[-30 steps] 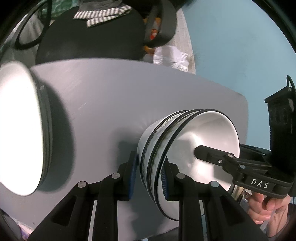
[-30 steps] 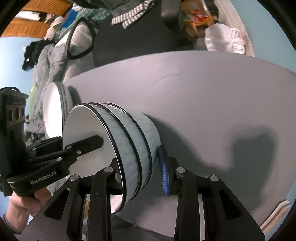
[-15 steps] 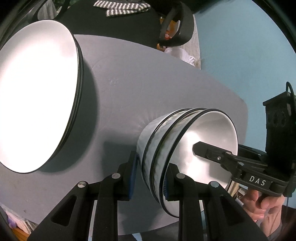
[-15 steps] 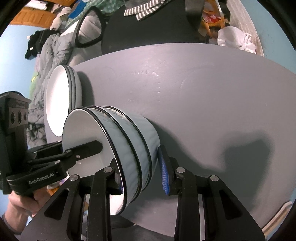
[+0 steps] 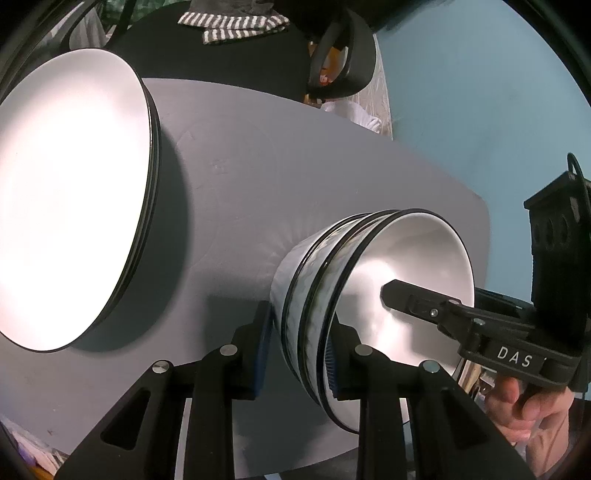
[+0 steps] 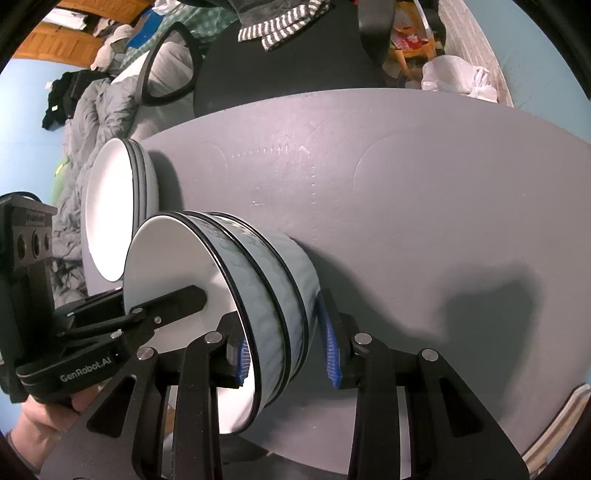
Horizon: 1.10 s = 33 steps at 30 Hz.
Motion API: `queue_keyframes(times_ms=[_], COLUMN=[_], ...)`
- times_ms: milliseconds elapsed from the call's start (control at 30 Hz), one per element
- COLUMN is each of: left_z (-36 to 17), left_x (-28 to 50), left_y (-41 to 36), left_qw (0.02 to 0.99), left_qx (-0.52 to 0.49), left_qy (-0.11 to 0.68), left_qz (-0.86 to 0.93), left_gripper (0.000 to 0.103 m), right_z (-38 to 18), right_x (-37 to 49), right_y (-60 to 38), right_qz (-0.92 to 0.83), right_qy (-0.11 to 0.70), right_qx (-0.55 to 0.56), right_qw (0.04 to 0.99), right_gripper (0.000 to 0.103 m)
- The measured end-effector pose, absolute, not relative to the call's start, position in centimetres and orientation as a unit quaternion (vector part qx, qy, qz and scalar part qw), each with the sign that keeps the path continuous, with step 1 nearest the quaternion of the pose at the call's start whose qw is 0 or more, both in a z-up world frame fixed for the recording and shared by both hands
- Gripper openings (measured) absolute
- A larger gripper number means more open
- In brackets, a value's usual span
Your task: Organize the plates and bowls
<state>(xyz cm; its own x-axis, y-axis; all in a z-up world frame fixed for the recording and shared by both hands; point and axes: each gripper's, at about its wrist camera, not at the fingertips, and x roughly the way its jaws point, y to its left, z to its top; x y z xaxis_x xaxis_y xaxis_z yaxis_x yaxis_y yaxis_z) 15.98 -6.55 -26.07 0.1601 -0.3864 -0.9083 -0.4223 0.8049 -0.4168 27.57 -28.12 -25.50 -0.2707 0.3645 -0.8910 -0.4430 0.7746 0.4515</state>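
Observation:
Three nested bowls [image 5: 406, 258], white inside, ribbed pale blue outside with black rims, rest on the grey table [image 5: 295, 166]. My left gripper [image 5: 301, 321] straddles the near wall of the bowl stack, one pad outside and one inside. Its jaws are opening, but the pads still touch the wall. From the opposite side, my right gripper [image 6: 279, 314] clamps the bowl stack [image 6: 273, 266] the same way. One right finger [image 5: 413, 301] reaches into the top bowl. A stack of white plates [image 5: 74, 203] with dark rims lies to the left, apart from the bowls, and these plates [image 6: 110, 214] also appear beyond the bowls.
A black chair holding a striped cloth [image 6: 277, 26] stands behind the table [image 6: 406, 203]. Grey bedding [image 6: 96, 107] lies far left and a white plastic bag [image 6: 458, 79] far right. The person's hands [image 5: 524, 406] hold the gripper handles. The table's near edge runs just below the bowls.
Both grippers moved across the table with the bowl stack between them, ending closer to the plates, which now fill more of the left wrist view. The grips look the same.

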Motion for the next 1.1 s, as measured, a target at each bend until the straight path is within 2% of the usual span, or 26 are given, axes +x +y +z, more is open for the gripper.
queue_keyframes(times_ms=[300, 433, 567, 1100], left_z=[-25.8, -25.6, -25.4, -23.0], left_x=[16.0, 15.7, 15.1, 11.8], left_y=[-6.4, -6.1, -6.1, -4.1], left_qw=[0.69, 0.682, 0.682, 0.684], left_qx=[-0.31, -0.318, -0.313, -0.315], left_qy=[0.653, 0.658, 0.66, 0.655], left_qz=[0.02, 0.028, 0.033, 0.063], left_gripper=[0.025, 0.02, 0.02, 0.02], right_z=[-25.6, -25.3, -25.4, -22.7], right_x=[27.3, 27.2, 26.5, 24.5], right_y=[-28.6, -29.0, -28.9, -25.3], right_qz=[0.326, 0.318, 0.315, 0.343], right_qy=[0.722, 0.724, 0.729, 0.72], right_qx=[-0.01, 0.001, -0.006, -0.035], right_qw=[0.61, 0.612, 0.607, 0.603], right_gripper=[0.032, 0.027, 0.025, 0.025])
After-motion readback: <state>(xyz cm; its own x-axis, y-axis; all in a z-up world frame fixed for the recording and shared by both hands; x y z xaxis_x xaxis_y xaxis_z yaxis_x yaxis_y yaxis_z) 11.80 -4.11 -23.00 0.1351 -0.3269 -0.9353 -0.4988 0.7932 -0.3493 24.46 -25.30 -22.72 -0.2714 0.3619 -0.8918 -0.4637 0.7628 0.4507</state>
